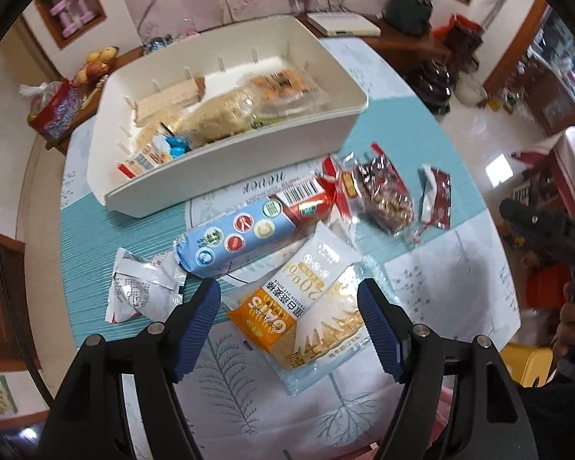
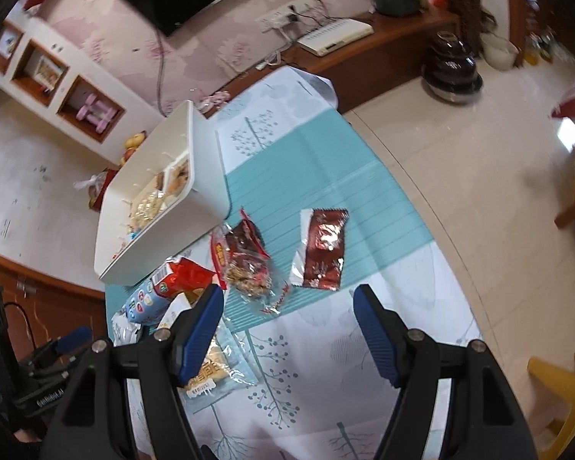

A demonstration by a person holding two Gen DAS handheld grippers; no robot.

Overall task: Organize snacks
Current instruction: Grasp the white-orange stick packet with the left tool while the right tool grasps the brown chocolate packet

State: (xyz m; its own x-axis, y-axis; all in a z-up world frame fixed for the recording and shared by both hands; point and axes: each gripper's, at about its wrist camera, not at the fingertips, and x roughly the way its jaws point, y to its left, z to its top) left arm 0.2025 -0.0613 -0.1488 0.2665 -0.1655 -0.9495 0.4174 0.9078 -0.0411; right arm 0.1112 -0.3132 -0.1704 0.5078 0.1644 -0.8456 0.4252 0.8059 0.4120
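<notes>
My left gripper (image 1: 287, 295) hangs open over an orange and white oat bar packet (image 1: 303, 306), which lies flat on the tablecloth between its blue pads (image 1: 199, 318); they do not press on it. Beyond it lie a blue and red biscuit roll (image 1: 257, 230), a silver packet (image 1: 142, 287), a clear bag of red sweets (image 1: 383, 195) and a dark red sachet (image 1: 437, 199). The white storage box (image 1: 226, 180) behind holds several snacks. My right gripper (image 2: 287, 295) is open above bare cloth, just short of the dark red sachet (image 2: 324, 249) and the sweets bag (image 2: 249, 264).
The round table's edge (image 2: 433, 207) curves close on the right, with tiled floor (image 2: 460, 145) beyond. A yellow chair (image 2: 559, 395) stands near the table. A fruit bowl (image 1: 94, 63) and a red bag (image 1: 53, 111) sit on the cabinet behind the box.
</notes>
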